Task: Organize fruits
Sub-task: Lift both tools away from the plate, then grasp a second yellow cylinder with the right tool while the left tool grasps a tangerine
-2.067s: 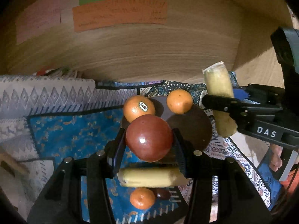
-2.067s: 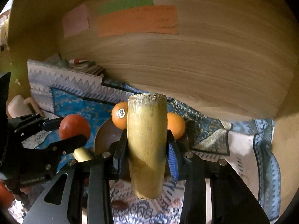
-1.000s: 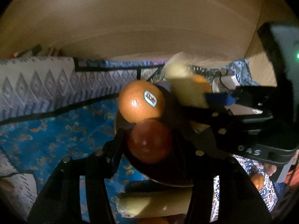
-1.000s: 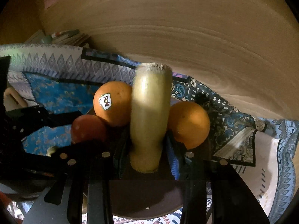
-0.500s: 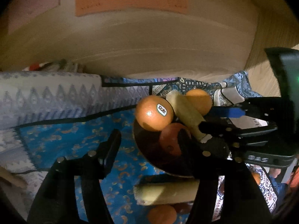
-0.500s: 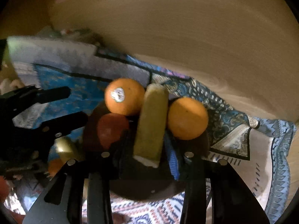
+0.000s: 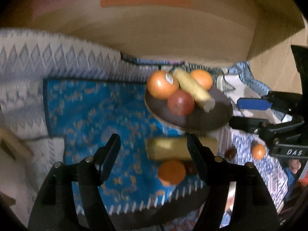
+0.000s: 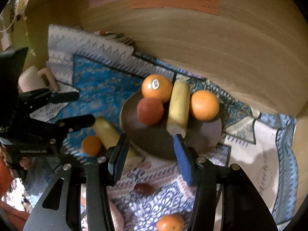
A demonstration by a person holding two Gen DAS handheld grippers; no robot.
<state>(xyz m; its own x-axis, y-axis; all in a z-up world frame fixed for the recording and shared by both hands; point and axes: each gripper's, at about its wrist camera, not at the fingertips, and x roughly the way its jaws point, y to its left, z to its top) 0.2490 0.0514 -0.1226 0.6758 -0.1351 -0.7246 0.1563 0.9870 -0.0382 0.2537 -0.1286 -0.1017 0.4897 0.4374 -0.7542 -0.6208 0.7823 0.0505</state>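
Observation:
A dark round plate [image 8: 154, 140] [image 7: 221, 113] holds a stickered orange [image 8: 156, 88] [image 7: 161, 85], a second orange [image 8: 204, 105] [image 7: 202, 79], a red apple [image 8: 150, 111] [image 7: 180, 103] and a banana piece [image 8: 178, 105] [image 7: 193, 87]. My left gripper [image 7: 153, 144] is open and empty, back from the plate. My right gripper [image 8: 151, 146] is open and empty at the plate's near rim. On the cloth lie another banana piece [image 7: 169, 149] [image 8: 107, 132] and a small orange [image 7: 171, 172] [image 8: 91, 145].
A patterned blue and white cloth [image 7: 86, 105] covers the surface, against a curved wooden wall [image 8: 211, 38]. A dark small fruit [image 8: 143, 189] and another small orange [image 8: 170, 223] [image 7: 258, 151] lie near the front. A cream mug [image 8: 31, 79] stands at the left.
Both grippers let go: the apple and the banana piece now rest on the plate. Both grippers have opened and drawn back from the plate.

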